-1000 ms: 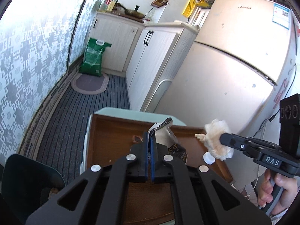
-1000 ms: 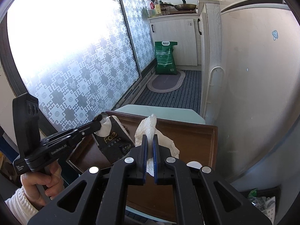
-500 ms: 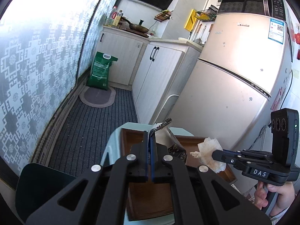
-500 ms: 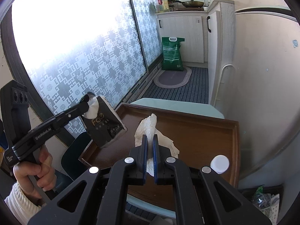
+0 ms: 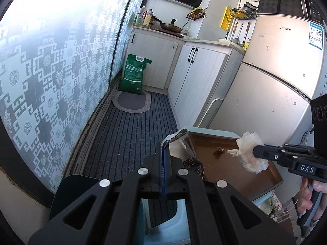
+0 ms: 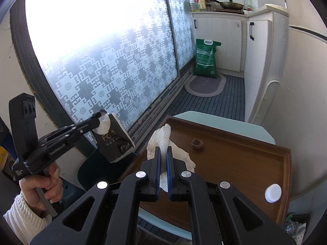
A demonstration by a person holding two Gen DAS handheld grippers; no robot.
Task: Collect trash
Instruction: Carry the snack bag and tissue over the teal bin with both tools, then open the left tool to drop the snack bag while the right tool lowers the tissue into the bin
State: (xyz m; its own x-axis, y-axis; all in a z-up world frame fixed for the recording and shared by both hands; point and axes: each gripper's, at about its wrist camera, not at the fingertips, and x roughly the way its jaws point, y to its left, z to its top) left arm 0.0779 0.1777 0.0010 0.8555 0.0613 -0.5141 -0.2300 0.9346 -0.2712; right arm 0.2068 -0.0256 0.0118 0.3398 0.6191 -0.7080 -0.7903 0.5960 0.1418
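looking along the left wrist view: left gripper (image 5: 163,157) clenched on the torn top of a dark tissue pack (image 5: 185,153), held in the air just off the left edge of the brown tray (image 5: 241,163). right gripper (image 5: 255,152) over the tray, grasping a crumpled tissue (image 5: 250,153). small brown scrap (image 5: 219,150) lies on the tray.

right wrist view: right gripper (image 6: 162,159) pinches the tissue (image 6: 161,140) above the tray (image 6: 235,155). left gripper (image 6: 98,116) holds the pack (image 6: 115,143) left of it. white bottle cap (image 6: 272,193) sits near the tray's right rim; scrap (image 6: 197,142) mid-tray.
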